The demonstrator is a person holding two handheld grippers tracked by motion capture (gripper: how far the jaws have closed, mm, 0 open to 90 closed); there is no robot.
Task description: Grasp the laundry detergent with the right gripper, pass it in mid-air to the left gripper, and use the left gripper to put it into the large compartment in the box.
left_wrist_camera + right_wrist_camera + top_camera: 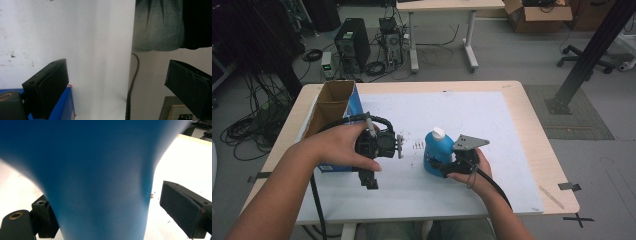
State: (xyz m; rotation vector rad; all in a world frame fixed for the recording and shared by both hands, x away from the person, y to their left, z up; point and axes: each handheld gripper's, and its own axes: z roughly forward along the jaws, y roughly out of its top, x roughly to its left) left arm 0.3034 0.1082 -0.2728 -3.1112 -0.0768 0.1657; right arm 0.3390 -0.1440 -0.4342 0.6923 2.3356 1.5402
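A blue bottle (438, 149) with a white cap stands upright on the white mat (462, 112), a little right of centre. My right gripper (438, 168) reaches in from the right at the bottle's base, jaws on either side of it. In the right gripper view the bottle (95, 170) stands between the jaws of the right gripper (105, 202); a gap shows at the right pad (180, 207). My left gripper (368, 179), left of the bottle, points back toward the table's near edge. The left gripper (116, 67) is wide open with nothing between its jaws.
An open cardboard box (331, 102) with a blue side stands at the mat's left edge, just behind my left hand; its blue side (63, 107) lies close to the left jaw. Small dark specks (418, 146) lie between the grippers. The table's near edge (130, 75) and the person's lap lie ahead of the left gripper.
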